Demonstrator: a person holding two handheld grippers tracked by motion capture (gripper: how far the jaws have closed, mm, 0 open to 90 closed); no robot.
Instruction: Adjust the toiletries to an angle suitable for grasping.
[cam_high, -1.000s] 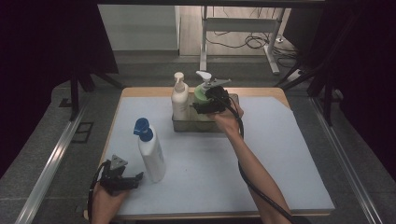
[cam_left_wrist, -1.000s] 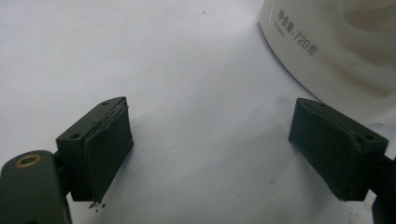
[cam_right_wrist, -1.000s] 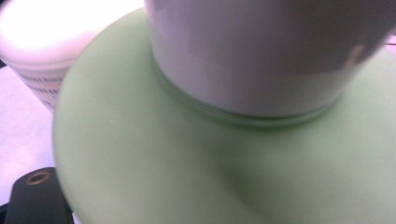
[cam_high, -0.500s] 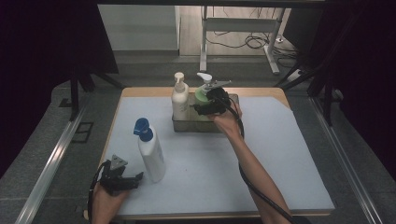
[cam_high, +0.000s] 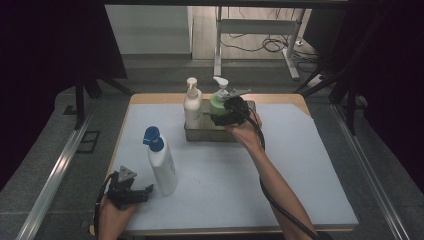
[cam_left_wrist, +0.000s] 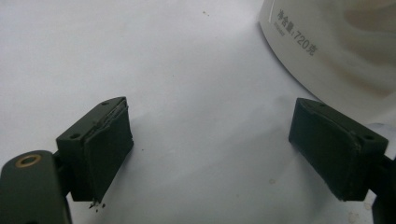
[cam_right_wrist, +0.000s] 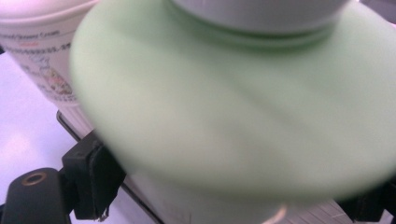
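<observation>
A green pump bottle (cam_high: 218, 101) stands in a metal tray (cam_high: 200, 137) at the table's far middle, next to a cream pump bottle (cam_high: 192, 107). My right gripper (cam_high: 220, 117) is shut on the green bottle (cam_right_wrist: 233, 107), whose body sits between the jaws. A white bottle with a blue cap (cam_high: 162, 165) stands upright at the near left. Just left of it, my left gripper (cam_high: 142, 192) rests low on the mat, open. Its jaws stand wide apart (cam_left_wrist: 215, 154), with the white bottle's base (cam_left_wrist: 336, 51) just beyond the right one.
A pale blue mat (cam_high: 300, 165) covers the wooden table. The cream bottle (cam_right_wrist: 42, 60) stands close to the green one in the tray. A cable trails from my right gripper along the forearm. Dark curtains and a metal rail flank the table.
My right gripper has edged slightly left and away with the green bottle at the tray. The left gripper and the white bottle have not moved.
</observation>
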